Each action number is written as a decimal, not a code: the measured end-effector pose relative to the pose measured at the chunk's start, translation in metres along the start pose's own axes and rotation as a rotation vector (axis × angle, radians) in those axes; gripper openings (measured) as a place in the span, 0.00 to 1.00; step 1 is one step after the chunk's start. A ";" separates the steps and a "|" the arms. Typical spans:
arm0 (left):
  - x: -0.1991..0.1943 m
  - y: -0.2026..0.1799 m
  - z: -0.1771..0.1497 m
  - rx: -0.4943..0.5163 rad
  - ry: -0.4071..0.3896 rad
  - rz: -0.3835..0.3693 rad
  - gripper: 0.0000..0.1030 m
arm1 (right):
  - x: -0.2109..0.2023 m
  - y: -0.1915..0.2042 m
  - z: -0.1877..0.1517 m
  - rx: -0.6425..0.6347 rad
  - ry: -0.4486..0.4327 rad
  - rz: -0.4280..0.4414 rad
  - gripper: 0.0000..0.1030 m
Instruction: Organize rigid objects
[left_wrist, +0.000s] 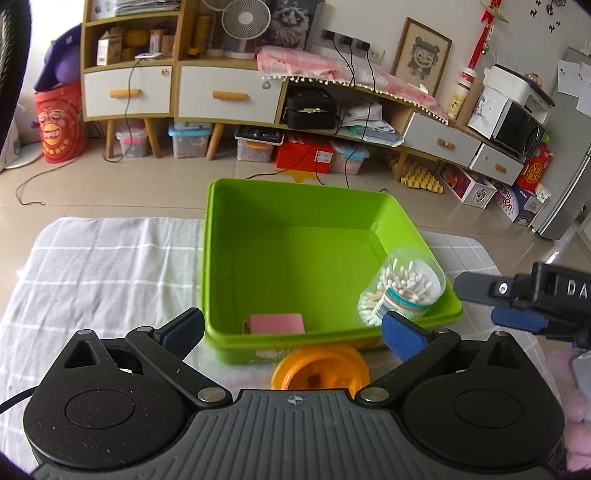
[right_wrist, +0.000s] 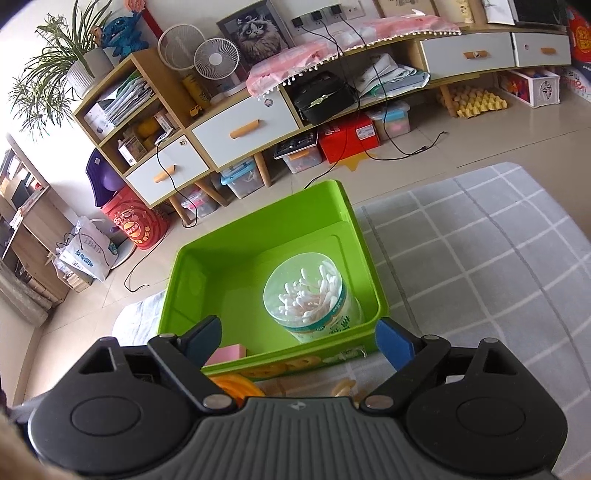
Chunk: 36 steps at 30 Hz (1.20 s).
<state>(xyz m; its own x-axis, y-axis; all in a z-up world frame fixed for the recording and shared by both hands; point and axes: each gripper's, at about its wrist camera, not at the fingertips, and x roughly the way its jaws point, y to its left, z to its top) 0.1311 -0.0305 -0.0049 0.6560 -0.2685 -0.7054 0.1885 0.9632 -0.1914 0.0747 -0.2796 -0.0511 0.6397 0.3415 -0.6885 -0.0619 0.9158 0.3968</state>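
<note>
The orange ring (left_wrist: 320, 369) is the thing we judge to be next, lying on the checked cloth of the bench (left_wrist: 110, 266) right under our left tongs (left_wrist: 293, 334), just outside the near wall of the green bin (left_wrist: 295, 206). The left tongs are spread wide and pinch nothing; the right tongs (right_wrist: 298, 338) are spread wide too and empty, hanging above the bin's near edge. Ahead of the right tongs, inside the bin, the cotton swab tub (right_wrist: 312, 295) sits in the corner, leaning in the left view, and the pink block (left_wrist: 276, 324) lies just ahead of the left tongs against the near wall. In the right view a pale ring-like thing (right_wrist: 343, 387) lies on the cloth below the tongs, too hidden to name. What could go wrong: the orange ring sits close to the bin wall, so a finger coming down may strike the rim and shove the bin; its round rim may slip out if we pinch off-centre; and with both tongs near each other over the same corner, they may collide, or a dropped ring may tip the tub
</note>
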 end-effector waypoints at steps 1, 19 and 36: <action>-0.004 0.000 -0.003 -0.001 -0.004 0.002 0.98 | -0.004 0.000 -0.001 0.003 0.000 -0.001 0.72; -0.069 -0.005 -0.040 -0.027 -0.067 0.038 0.98 | -0.061 0.010 -0.036 -0.094 -0.003 -0.027 0.75; -0.073 0.012 -0.074 0.066 -0.064 0.084 0.98 | -0.065 0.005 -0.073 -0.230 0.026 -0.014 0.80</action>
<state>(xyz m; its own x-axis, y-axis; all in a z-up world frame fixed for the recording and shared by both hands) 0.0311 0.0015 -0.0066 0.7165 -0.1890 -0.6715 0.1771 0.9803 -0.0869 -0.0235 -0.2821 -0.0491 0.6220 0.3306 -0.7098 -0.2276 0.9437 0.2401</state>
